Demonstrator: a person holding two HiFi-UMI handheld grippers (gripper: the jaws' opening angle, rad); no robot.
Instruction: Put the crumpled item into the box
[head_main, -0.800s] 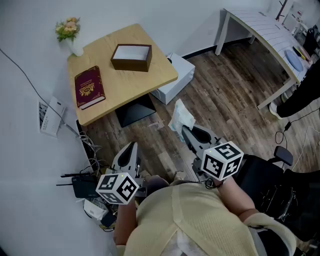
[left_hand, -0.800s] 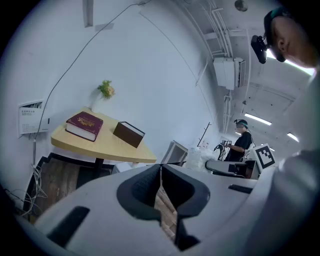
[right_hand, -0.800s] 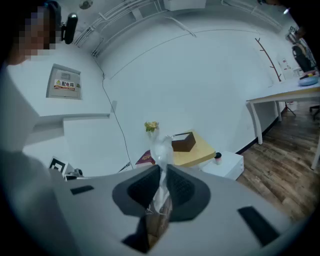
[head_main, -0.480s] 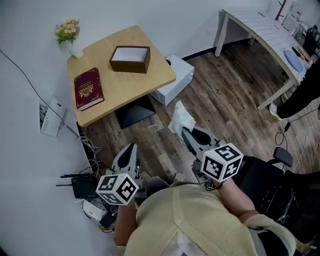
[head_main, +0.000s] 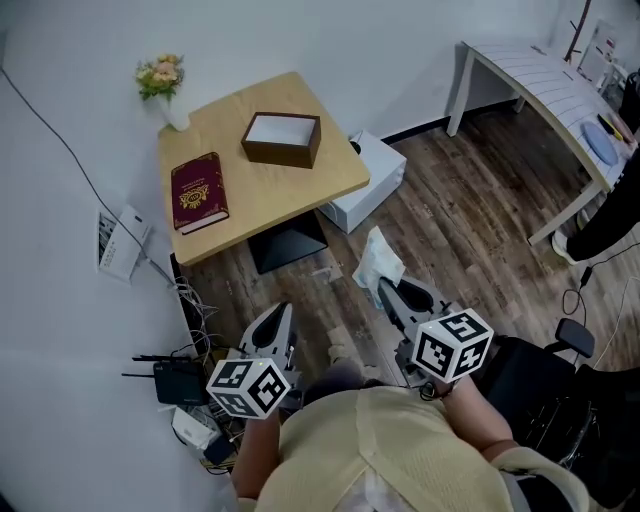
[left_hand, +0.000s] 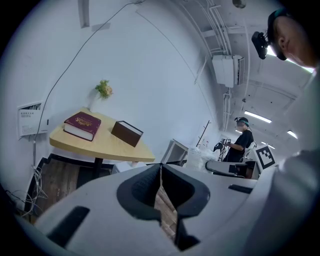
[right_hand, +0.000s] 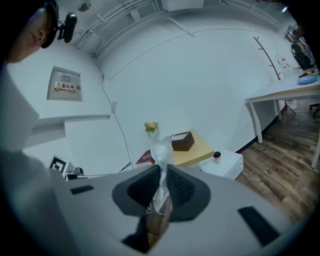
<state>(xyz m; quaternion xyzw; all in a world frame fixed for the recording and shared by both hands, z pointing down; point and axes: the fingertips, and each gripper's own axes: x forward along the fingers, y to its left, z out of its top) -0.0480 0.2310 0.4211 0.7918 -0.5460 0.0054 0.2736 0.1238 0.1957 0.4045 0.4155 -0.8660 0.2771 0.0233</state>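
Observation:
A crumpled white item (head_main: 377, 260) sticks up from my right gripper (head_main: 385, 292), which is shut on it above the wood floor; in the right gripper view the crumpled item (right_hand: 161, 150) rises between the jaws. The dark brown open box (head_main: 282, 138) stands on the wooden table (head_main: 330, 170), far ahead of both grippers; it shows small as the box (right_hand: 183, 141) and the box (left_hand: 126, 133) in the gripper views. My left gripper (head_main: 277, 325) is low at the left, shut with nothing in it (left_hand: 160, 167).
A maroon book (head_main: 198, 192) lies on the table's left part, and a vase of flowers (head_main: 165, 82) stands at its far corner. A white cabinet (head_main: 372, 180) sits beside the table. Cables and a router (head_main: 180, 382) clutter the floor at the left. A white desk (head_main: 545, 95) stands at the right.
The head view has shifted, so the table and box now sit further right and lower. Both grippers have moved slightly forward; the right still holds the crumpled item.

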